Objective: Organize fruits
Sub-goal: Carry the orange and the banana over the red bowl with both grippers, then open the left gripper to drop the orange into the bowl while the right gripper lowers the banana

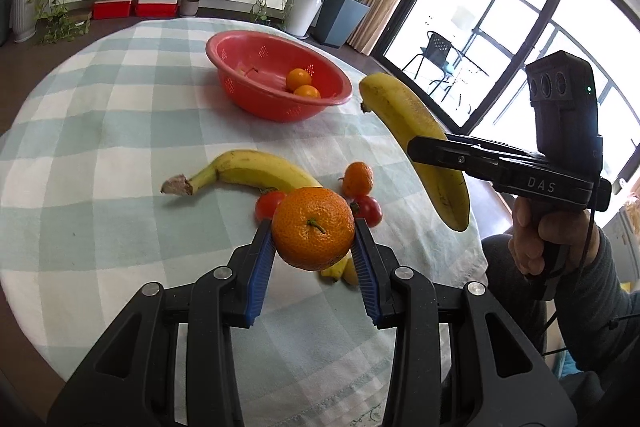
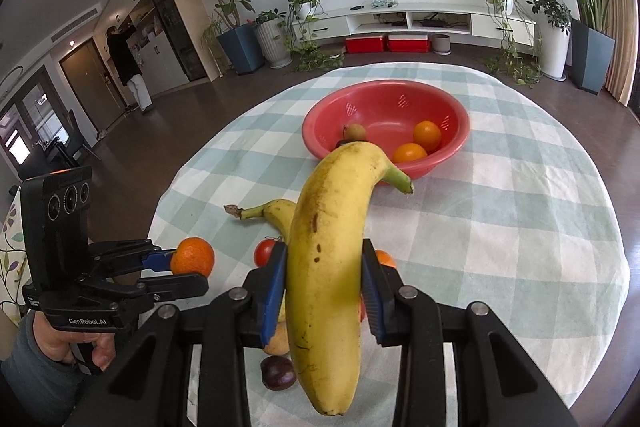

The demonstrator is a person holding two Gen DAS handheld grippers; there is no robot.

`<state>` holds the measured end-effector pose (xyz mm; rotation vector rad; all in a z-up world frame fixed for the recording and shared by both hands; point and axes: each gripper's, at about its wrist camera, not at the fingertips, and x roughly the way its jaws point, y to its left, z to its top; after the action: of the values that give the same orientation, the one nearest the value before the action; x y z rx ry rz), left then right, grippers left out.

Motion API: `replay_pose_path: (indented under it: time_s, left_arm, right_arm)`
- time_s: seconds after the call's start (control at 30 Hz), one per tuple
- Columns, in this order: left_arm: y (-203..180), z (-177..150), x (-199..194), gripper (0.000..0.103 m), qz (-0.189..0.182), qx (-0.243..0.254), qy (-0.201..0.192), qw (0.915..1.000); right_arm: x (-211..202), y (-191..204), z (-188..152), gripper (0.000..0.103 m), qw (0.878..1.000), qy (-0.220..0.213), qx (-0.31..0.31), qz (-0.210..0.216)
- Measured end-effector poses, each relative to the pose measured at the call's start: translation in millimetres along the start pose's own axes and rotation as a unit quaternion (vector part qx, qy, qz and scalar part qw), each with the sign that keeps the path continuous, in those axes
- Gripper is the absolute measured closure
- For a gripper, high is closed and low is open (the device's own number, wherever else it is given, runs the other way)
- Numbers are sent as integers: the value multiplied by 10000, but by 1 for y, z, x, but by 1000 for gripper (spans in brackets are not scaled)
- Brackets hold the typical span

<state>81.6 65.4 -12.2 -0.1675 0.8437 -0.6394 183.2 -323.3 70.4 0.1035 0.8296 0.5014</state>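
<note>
Nearest the right wrist camera, the right gripper [image 2: 324, 287] pinched a large banana [image 2: 328, 267] across its middle, lifted clear of the bench [image 2: 520, 227]. The left gripper [image 1: 314, 247] clamped a mandarin [image 1: 313, 228] between its blue pads, also off the cloth. The red basket [image 1: 240, 67] stood further back and held two small oranges [image 1: 303, 85] and one dull little fruit, so sorting looked barely begun. Left on the cloth were a second banana [image 1: 248, 171], two tomatoes [image 1: 269, 203], a small mandarin [image 1: 358, 179] and a dark chestnut-like fruit [image 2: 278, 373].
</note>
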Motion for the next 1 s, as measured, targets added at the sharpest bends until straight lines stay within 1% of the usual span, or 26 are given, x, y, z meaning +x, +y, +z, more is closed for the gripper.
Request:
replay_pose_path:
  time_s: [0.17, 0.27, 0.37, 0.5, 0.57, 0.73, 0.87, 1.0]
  left_arm:
    - [-7, 47, -11, 67, 250, 360, -185, 9989]
    - [-11, 79, -5, 67, 431, 589, -219, 9971]
    - [-13, 112, 6, 67, 500, 695, -215, 9961]
    - [-15, 151, 35, 67, 737, 801, -111, 9940]
    - [-14, 165, 53, 67, 925, 887, -2, 9918]
    - [-5, 181, 101, 67, 1211, 973, 320, 9873]
    - [7, 183, 131, 67, 1343, 966, 479, 9851]
    - [18, 183, 153, 67, 1415, 956, 587, 9836]
  right_arm:
    - [-8, -18, 19, 65, 9996, -224, 63, -148]
    - [-11, -26, 39, 65, 9991, -374, 72, -190]
    - [-7, -32, 60, 65, 9986, -464, 30, -242]
    - [10, -45, 86, 65, 9986, -459, 83, -255]
    - [22, -51, 96, 65, 9986, -432, 120, -274]
    - [52, -58, 116, 65, 9989, -322, 96, -337]
    - [74, -58, 128, 65, 9992, -237, 44, -317]
    - [96, -58, 134, 65, 9994, -154, 58, -318]
